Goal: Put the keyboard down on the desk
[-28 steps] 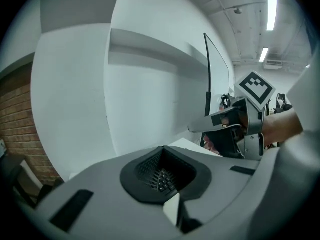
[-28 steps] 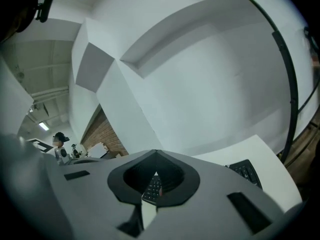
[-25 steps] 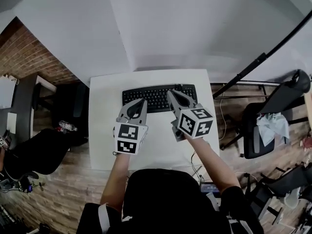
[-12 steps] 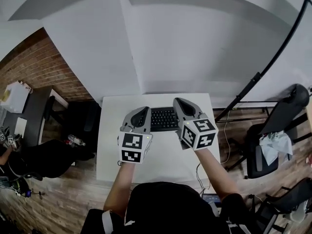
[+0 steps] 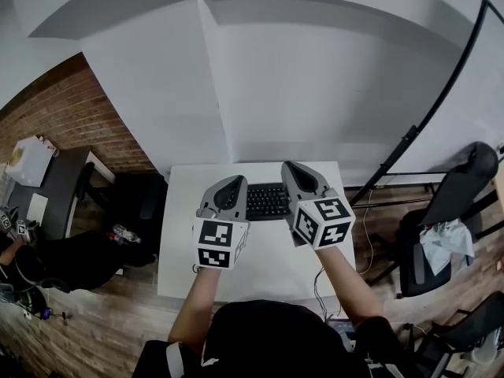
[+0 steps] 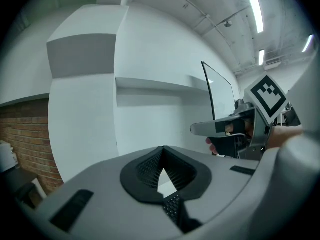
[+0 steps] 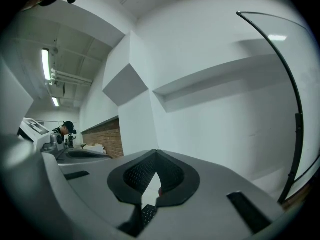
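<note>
The black keyboard (image 5: 266, 201) lies across the back of the white desk (image 5: 260, 262). Only its middle shows, since the grippers cover both ends. My left gripper (image 5: 230, 189) hangs over its left end and my right gripper (image 5: 302, 178) over its right end. Both point forward and upward at the wall. In each gripper view the fingertips meet with nothing pinched between them. A few keys (image 6: 172, 209) show below through the slot of the left gripper, and keys (image 7: 147, 215) show the same way under the right one.
A white wall stands right behind the desk. A black chair (image 5: 453, 211) and a slanted black pole (image 5: 425, 120) are to the right. A dark desk with a white box (image 5: 31, 160) stands at the left, in front of a brick wall. A cable (image 5: 319, 278) hangs off the desk's front right.
Both grippers have lifted and tipped up from the keys toward the wall and now cover the keyboard's ends. My head view has swung upward. The keyboard stays on the desk.
</note>
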Demonstrator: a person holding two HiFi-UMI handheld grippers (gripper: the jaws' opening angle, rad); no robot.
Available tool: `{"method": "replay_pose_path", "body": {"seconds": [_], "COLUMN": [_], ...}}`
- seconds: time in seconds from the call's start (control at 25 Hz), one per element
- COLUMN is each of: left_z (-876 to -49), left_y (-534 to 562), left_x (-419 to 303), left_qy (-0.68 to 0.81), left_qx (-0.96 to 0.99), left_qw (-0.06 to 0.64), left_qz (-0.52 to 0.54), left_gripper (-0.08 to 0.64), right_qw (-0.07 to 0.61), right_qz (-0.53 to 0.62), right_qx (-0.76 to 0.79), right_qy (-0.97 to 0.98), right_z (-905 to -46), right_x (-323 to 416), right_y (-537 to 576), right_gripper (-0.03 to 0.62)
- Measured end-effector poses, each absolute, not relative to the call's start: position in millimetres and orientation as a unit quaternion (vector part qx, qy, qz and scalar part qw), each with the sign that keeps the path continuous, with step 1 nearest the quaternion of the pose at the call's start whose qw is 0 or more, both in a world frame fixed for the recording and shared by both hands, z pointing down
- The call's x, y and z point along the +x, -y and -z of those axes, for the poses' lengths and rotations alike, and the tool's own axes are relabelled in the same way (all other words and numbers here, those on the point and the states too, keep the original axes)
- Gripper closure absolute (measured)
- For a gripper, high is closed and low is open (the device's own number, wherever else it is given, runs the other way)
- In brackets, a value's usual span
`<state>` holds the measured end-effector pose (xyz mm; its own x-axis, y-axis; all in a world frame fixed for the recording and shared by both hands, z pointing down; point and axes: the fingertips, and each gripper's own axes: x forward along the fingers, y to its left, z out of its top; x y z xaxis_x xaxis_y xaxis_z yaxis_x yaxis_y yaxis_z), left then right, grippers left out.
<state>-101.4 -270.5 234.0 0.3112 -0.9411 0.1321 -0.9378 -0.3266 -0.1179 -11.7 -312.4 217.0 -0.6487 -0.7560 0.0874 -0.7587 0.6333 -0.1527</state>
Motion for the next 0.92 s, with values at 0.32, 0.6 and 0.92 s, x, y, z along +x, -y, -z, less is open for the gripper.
{"method": "replay_pose_path", "body": {"seconds": [0.32,0.6,0.92], "left_z": [-231.7,-236.0,-237.6], "left_y": [269.8,270.4,272.1], "left_x": [-101.1,-101.7,-104.4], "left_qy": [-0.581,-0.582,-0.578], "left_qx": [-0.809,-0.808,-0.811], "left_qw": [0.013,0.008,-0.009], "left_qz": [0.089,0.093,0.083], "left_gripper": [0.548,0.548,0.548], "right_qw": [0.005,0.001,-0.003], "right_qz": [-0.09,-0.098,-0.105], "right_qx": [0.413,0.41,0.403], "right_qy": [0.906,0.907,0.909], "right_z": [-214.5,-215.3,-216.0], "right_x": [-13.4,-13.8,-18.1], "right_y": [313.0,314.1,314.3], "right_gripper": [0.552,0.552,0.552]}}
